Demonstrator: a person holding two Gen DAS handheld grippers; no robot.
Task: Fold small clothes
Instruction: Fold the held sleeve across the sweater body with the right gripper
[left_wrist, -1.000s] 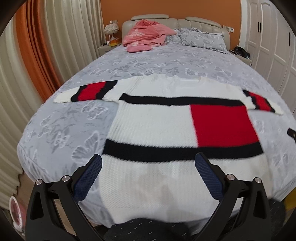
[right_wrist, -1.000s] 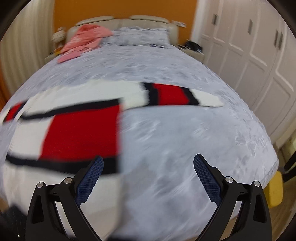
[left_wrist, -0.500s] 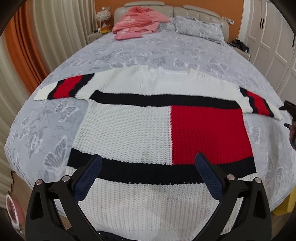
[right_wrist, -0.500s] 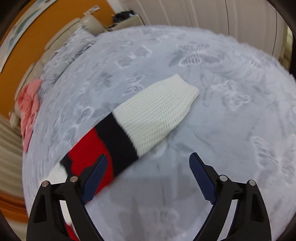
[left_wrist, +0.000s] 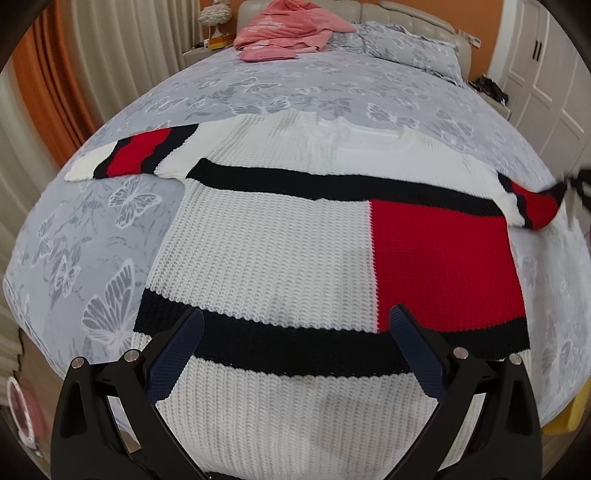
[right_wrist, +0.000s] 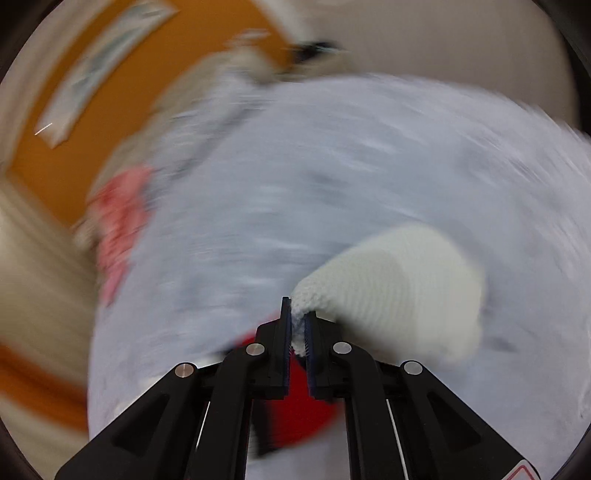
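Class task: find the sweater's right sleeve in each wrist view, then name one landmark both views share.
Left wrist: the right sleeve lies at the far right edge, its end lifted.
Right wrist: its white cuff sits lower centre, pinched by the right gripper.
Shared landmark: pink garment.

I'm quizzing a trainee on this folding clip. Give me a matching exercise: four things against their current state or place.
1. left gripper
2. right gripper
3. sweater's left sleeve
4. pink garment

a. heaped near the headboard
b. shut on a white cuff
c. open above the hem
d. spread flat on the bedspread

Pairs: 1-c, 2-b, 3-d, 4-a
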